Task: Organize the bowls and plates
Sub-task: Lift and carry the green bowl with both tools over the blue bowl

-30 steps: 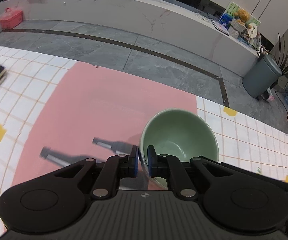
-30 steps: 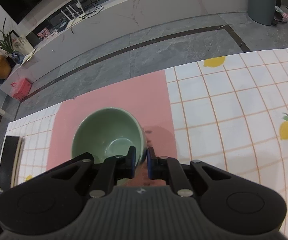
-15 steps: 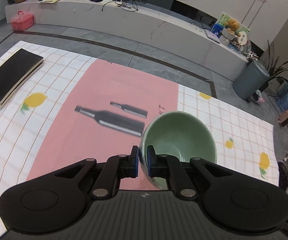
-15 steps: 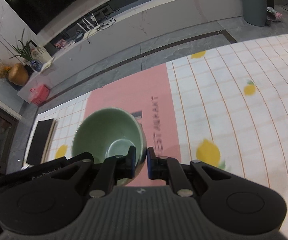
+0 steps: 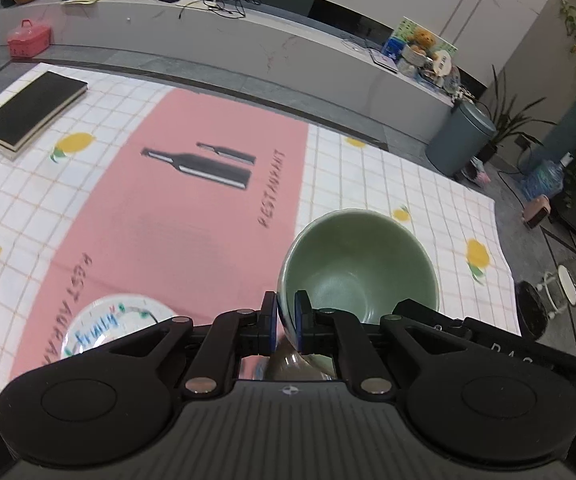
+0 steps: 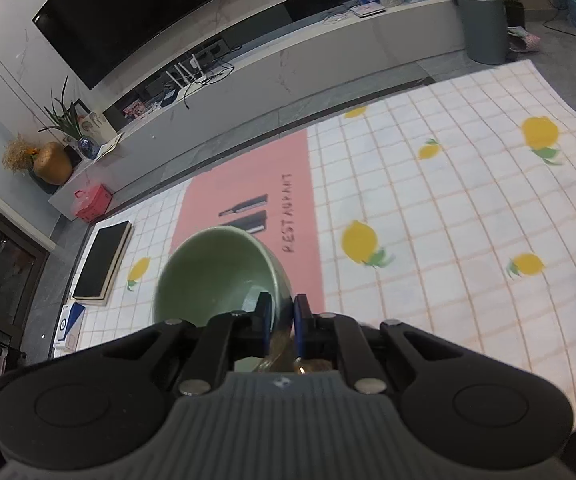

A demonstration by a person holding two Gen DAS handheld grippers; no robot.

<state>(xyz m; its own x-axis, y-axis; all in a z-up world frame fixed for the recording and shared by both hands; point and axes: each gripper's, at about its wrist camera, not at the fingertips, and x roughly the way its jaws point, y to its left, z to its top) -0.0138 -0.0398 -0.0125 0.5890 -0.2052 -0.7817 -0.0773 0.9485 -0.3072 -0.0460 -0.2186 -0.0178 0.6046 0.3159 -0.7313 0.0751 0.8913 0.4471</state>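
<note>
A pale green bowl (image 5: 358, 268) hangs tilted above the table, held from both sides. My left gripper (image 5: 286, 314) is shut on the rim's near left wall, one pad inside and one outside. In the right wrist view the same bowl (image 6: 216, 276) sits left of centre, and my right gripper (image 6: 282, 314) is shut on its right wall. A white plate with blue and green drawing (image 5: 108, 324) lies on the pink placemat (image 5: 176, 216) at the near left, partly hidden by my left gripper's body.
A lemon-print checked tablecloth (image 6: 448, 208) covers the table. A black book (image 5: 34, 114) lies at the far left corner, and a blue-and-white box (image 6: 66, 326) sits near it. Beyond the table edge are grey floor, a low white bench and a grey bin (image 5: 462, 140).
Both grippers have risen and drawn back toward the near side with the bowl between them. More of the table shows, and the white plate has come into view.
</note>
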